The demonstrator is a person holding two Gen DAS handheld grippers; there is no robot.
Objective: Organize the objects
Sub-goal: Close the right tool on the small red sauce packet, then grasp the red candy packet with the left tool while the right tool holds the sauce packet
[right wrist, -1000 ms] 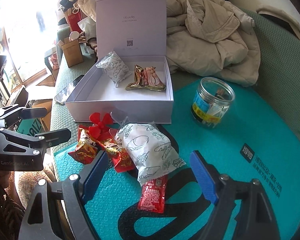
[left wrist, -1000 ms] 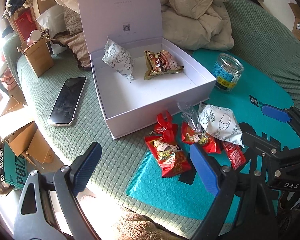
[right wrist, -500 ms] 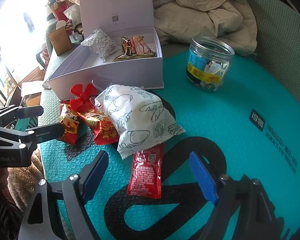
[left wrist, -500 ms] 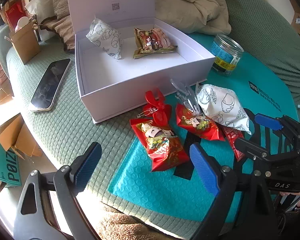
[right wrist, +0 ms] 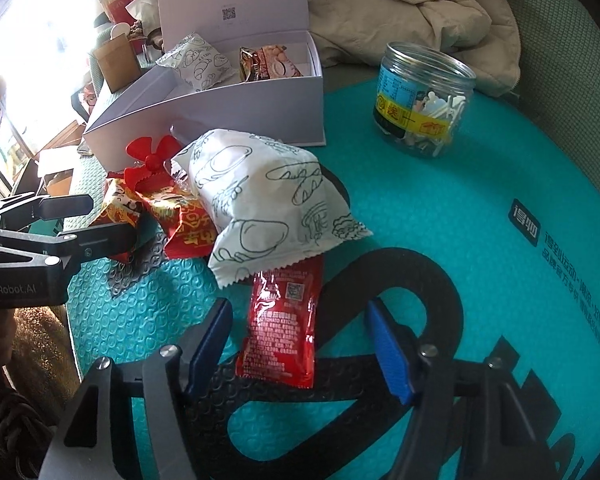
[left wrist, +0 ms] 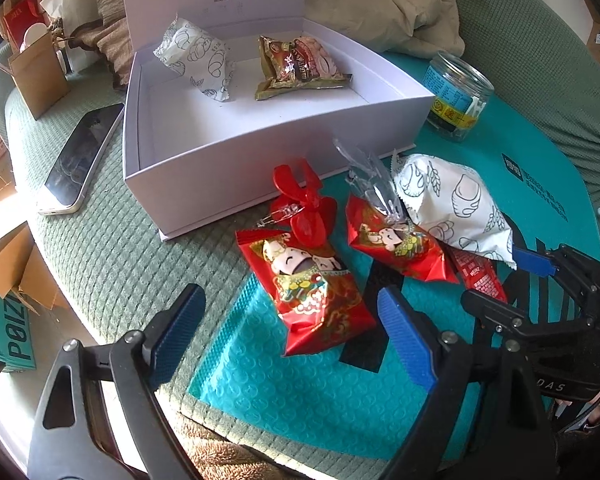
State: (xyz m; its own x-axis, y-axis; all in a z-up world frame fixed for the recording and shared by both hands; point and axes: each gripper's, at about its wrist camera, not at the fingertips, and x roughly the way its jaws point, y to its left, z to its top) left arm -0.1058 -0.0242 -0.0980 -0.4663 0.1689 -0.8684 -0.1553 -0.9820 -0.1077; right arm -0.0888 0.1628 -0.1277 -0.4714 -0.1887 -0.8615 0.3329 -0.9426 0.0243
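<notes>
The right gripper point(right wrist: 300, 344) is held wide open around the red ketchup sachet point(right wrist: 280, 320), with nothing gripped yet; probably this sachet is picked next. The left gripper point(left wrist: 288, 344), also open and empty, is kept near the red snack bag point(left wrist: 312, 292). Two packets are already placed in the white box point(left wrist: 260, 152), farther away.

The open box point(left wrist: 260, 144) is plain white. A white packet point(right wrist: 268, 196) bears black line drawings of bread. The ketchup sachet point(right wrist: 280, 328) is red with white print. The bubble mailer point(right wrist: 440, 208) is teal with black shapes. Gripper pads point(right wrist: 388, 352) are blue.
</notes>
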